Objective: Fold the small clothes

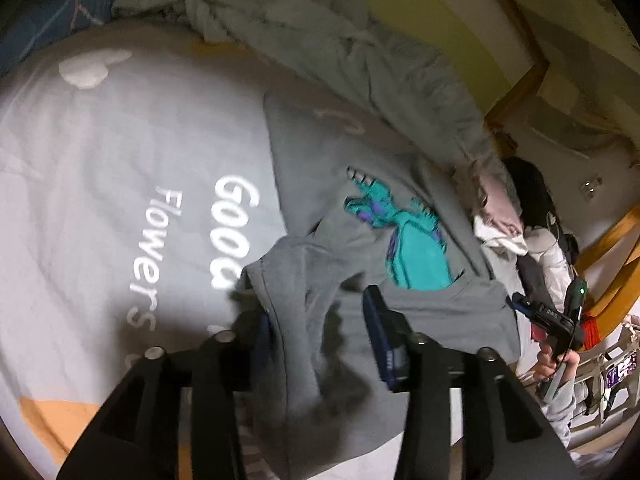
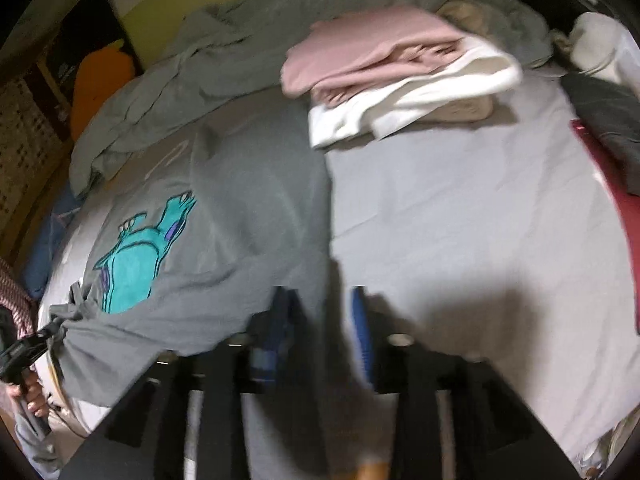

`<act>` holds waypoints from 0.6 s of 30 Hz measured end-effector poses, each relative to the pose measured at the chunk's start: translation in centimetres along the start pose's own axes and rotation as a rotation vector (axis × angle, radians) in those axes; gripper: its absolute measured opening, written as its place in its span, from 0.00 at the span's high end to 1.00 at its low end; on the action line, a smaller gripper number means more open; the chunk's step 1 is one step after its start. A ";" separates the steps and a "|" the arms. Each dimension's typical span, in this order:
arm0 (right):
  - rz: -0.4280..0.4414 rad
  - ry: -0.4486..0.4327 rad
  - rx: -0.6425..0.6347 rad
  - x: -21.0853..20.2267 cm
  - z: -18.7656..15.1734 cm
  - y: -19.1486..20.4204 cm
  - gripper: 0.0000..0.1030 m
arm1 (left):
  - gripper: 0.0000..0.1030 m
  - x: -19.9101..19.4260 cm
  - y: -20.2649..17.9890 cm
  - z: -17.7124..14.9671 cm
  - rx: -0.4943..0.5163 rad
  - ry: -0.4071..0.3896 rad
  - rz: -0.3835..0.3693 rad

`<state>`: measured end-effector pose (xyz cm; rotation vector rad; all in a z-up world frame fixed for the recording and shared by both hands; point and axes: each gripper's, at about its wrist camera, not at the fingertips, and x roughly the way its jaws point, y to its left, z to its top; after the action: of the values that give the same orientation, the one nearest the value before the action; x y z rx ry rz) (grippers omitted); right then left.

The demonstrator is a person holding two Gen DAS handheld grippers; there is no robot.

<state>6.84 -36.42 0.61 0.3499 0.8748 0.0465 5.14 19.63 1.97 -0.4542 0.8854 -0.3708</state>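
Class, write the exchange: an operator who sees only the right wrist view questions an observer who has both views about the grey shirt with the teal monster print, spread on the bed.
Operator: The left hand-held gripper sits at my frame's edge. Is cloth between its fingers?
Observer: Yes. A bunched fold of the grey fabric shirt with the teal monster print lies between the fingers of the left hand-held gripper.
Operator: What lies beyond the shirt on that side?
Observer: The pale grey bed sheet, printed there with the white words "Good" and "Flowers".
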 end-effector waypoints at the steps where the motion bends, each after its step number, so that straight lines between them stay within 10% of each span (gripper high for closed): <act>1: 0.042 -0.010 0.007 -0.6 -0.1 -0.2 0.55 | 0.54 -0.1 0.0 0.1 0.004 -0.005 0.003; 4: 0.133 -0.009 -0.018 -1.5 -0.5 -0.6 0.55 | 0.54 0.3 -0.2 0.1 0.005 -0.004 0.018; 8: 0.041 0.042 -0.101 0.8 -0.9 1.3 0.56 | 0.56 1.4 -0.2 0.3 0.004 0.010 0.064; 10: 0.000 0.032 -0.141 1.4 -0.9 2.3 0.95 | 0.69 1.4 -0.2 0.3 0.015 -0.008 0.093; 11: -0.032 0.002 -0.168 1.2 -1.0 2.9 0.95 | 0.92 1.2 -0.4 0.4 0.028 -0.031 0.099; 18: -0.122 -0.278 -0.162 -3.5 0.0 3.0 0.96 | 0.90 0.1 -3.4 1.1 0.160 -0.160 0.043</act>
<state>4.86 -34.23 4.16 0.1463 0.6105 -0.0433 5.68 16.95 4.28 -0.3123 0.7026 -0.3578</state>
